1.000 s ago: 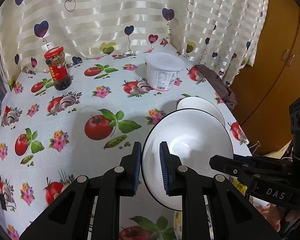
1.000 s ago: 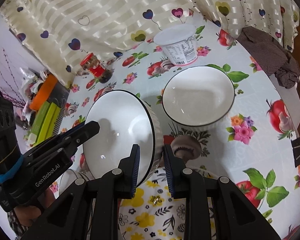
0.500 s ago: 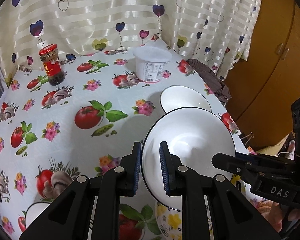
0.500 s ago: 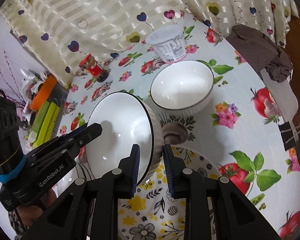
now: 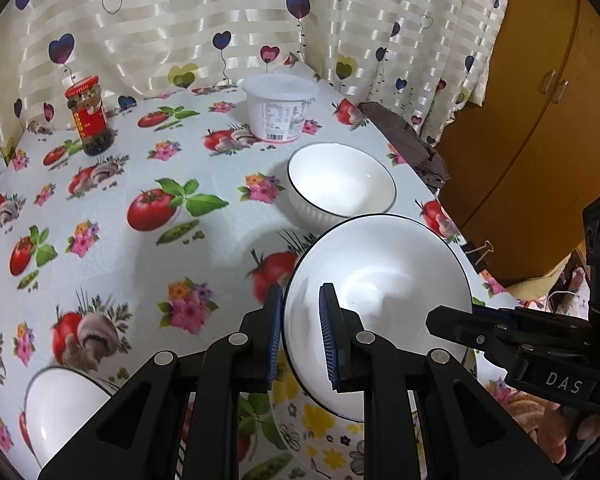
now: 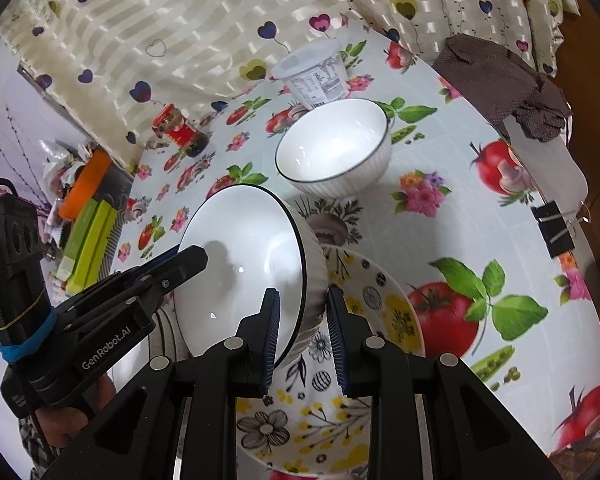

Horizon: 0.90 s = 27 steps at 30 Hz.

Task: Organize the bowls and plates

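Both grippers hold one white ribbed bowl with a dark rim (image 5: 380, 292), also in the right wrist view (image 6: 248, 272), above a flower-patterned plate (image 6: 384, 312). My left gripper (image 5: 300, 332) is shut on its left rim; my right gripper (image 6: 302, 332) is shut on its right rim. A second white bowl (image 5: 340, 184) stands farther back on the table, also in the right wrist view (image 6: 336, 148). A third white bowl (image 5: 60, 408) sits at the near left.
A white lidded tub (image 5: 280, 108) and a red-capped jar (image 5: 88, 116) stand at the back by the curtain. A brown cloth (image 6: 500, 76) and a binder clip (image 6: 552, 224) lie at the table's right edge. Green boxes (image 6: 84, 240) sit far left.
Both grippers have pulled back toward me with the held bowl, away from the second bowl. The patterned plate and the near-left bowl have come into view.
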Each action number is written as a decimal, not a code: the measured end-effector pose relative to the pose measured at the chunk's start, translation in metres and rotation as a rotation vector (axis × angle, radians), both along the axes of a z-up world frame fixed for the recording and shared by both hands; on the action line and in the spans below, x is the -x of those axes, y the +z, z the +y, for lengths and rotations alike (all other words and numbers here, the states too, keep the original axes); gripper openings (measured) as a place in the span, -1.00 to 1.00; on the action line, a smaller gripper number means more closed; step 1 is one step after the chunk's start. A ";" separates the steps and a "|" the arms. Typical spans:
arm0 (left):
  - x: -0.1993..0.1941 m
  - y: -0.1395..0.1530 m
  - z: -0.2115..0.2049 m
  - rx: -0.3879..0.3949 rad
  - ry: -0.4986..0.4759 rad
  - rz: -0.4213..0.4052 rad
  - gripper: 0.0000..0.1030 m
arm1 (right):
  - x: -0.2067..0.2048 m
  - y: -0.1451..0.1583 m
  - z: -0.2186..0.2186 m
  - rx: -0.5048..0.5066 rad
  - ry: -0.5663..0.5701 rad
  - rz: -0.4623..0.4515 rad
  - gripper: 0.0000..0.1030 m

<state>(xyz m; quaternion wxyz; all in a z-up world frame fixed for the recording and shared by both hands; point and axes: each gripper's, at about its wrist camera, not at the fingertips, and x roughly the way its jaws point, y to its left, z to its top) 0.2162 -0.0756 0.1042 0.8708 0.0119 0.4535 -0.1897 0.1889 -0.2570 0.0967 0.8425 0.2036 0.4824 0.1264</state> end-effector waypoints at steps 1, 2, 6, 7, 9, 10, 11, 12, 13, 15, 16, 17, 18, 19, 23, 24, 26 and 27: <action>0.002 -0.002 -0.001 0.001 0.000 0.005 -0.62 | 0.003 -0.001 -0.001 0.000 0.001 0.003 -0.54; 0.005 -0.003 -0.002 0.003 0.000 0.008 -0.62 | 0.006 -0.003 -0.002 0.000 0.001 0.008 -0.54; 0.012 -0.010 -0.006 -0.001 -0.004 0.021 -0.62 | 0.015 -0.009 -0.006 -0.003 -0.002 0.025 -0.54; 0.015 -0.012 -0.006 0.000 -0.006 0.028 -0.63 | 0.017 -0.010 -0.007 -0.005 -0.004 0.027 -0.54; 0.019 -0.015 -0.008 -0.002 -0.008 0.035 -0.62 | 0.021 -0.012 -0.009 -0.008 -0.005 0.033 -0.54; 0.020 -0.015 -0.009 -0.006 -0.010 0.035 -0.62 | 0.023 -0.013 -0.009 -0.009 -0.006 0.035 -0.54; 0.021 -0.017 -0.010 -0.009 -0.012 0.038 -0.62 | 0.025 -0.014 -0.010 -0.007 -0.006 0.037 -0.54; 0.023 -0.017 -0.011 -0.008 -0.013 0.042 -0.62 | 0.026 -0.015 -0.010 -0.007 -0.008 0.039 -0.54; 0.024 -0.018 -0.011 -0.009 -0.015 0.043 -0.62 | 0.027 -0.016 -0.011 -0.007 -0.010 0.041 -0.54; 0.026 -0.020 -0.012 -0.008 -0.014 0.047 -0.62 | 0.030 -0.017 -0.012 -0.007 -0.009 0.042 -0.54; 0.027 -0.021 -0.012 -0.009 -0.015 0.049 -0.62 | 0.031 -0.018 -0.012 -0.007 -0.010 0.046 -0.54; 0.029 -0.023 -0.013 -0.010 -0.015 0.052 -0.62 | 0.032 -0.018 -0.013 -0.005 -0.009 0.046 -0.54; 0.029 -0.024 -0.013 -0.010 -0.015 0.055 -0.63 | 0.032 -0.019 -0.013 -0.005 -0.009 0.048 -0.54; 0.030 -0.025 -0.013 -0.010 -0.016 0.058 -0.63 | 0.033 -0.020 -0.013 -0.006 -0.010 0.051 -0.54; 0.033 -0.030 -0.015 -0.018 -0.019 0.069 -0.62 | 0.035 -0.025 -0.015 -0.007 -0.012 0.059 -0.54; 0.033 -0.030 -0.016 -0.018 -0.019 0.068 -0.62 | 0.035 -0.026 -0.015 -0.010 -0.013 0.062 -0.54; 0.034 -0.030 -0.016 -0.020 -0.019 0.067 -0.62 | 0.035 -0.027 -0.017 -0.014 -0.012 0.065 -0.54; 0.034 -0.030 -0.016 -0.019 -0.018 0.067 -0.62 | 0.036 -0.027 -0.016 -0.010 -0.011 0.064 -0.54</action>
